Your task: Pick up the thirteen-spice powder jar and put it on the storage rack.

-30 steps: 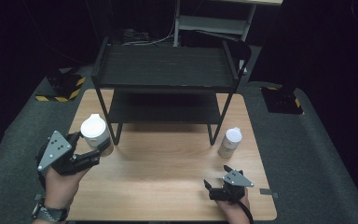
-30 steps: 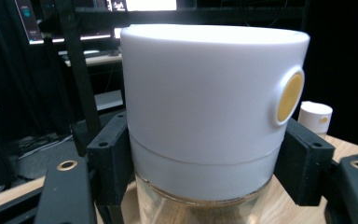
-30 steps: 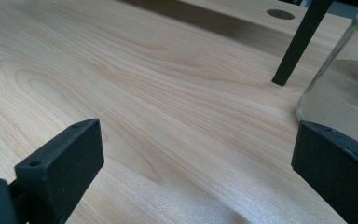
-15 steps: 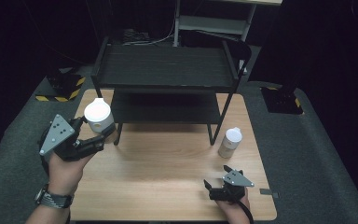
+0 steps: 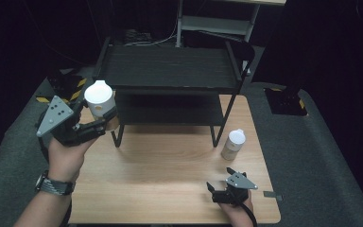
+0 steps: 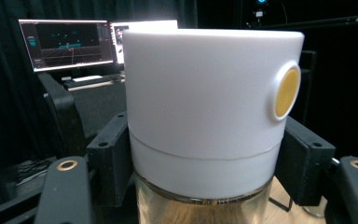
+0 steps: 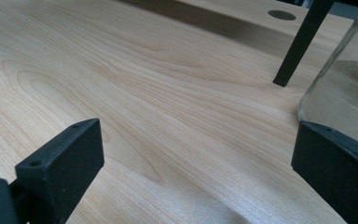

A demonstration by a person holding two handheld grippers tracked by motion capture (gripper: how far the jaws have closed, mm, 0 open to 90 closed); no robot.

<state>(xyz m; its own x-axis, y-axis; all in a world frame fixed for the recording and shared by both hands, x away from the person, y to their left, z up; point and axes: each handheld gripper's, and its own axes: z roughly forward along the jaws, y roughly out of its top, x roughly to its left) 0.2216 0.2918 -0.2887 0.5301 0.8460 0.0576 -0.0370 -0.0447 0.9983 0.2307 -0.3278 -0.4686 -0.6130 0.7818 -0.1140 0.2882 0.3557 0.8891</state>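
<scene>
One jar (image 5: pixel 99 100) clamped in the left gripper (image 5: pixel 99 120), held up off the table (image 5: pixel 170 179) at the front left corner of the black two-tier rack (image 5: pixel 170 80). Wide white cap, flat top, yellow round button on its side; thin seam runs round the cap lower down. Clear glass body below, tan powder inside. In the left gripper view both black pads (image 6: pixel 109 163) press the cap's lower band from either side. Jar sits upright. Second jar (image 5: pixel 233 144), white cap, stands on table by the rack's front right leg. Right gripper (image 5: pixel 217 191) rests low on table near front edge, jaws spread apart, nothing between them; second jar just beyond its right jaw.
</scene>
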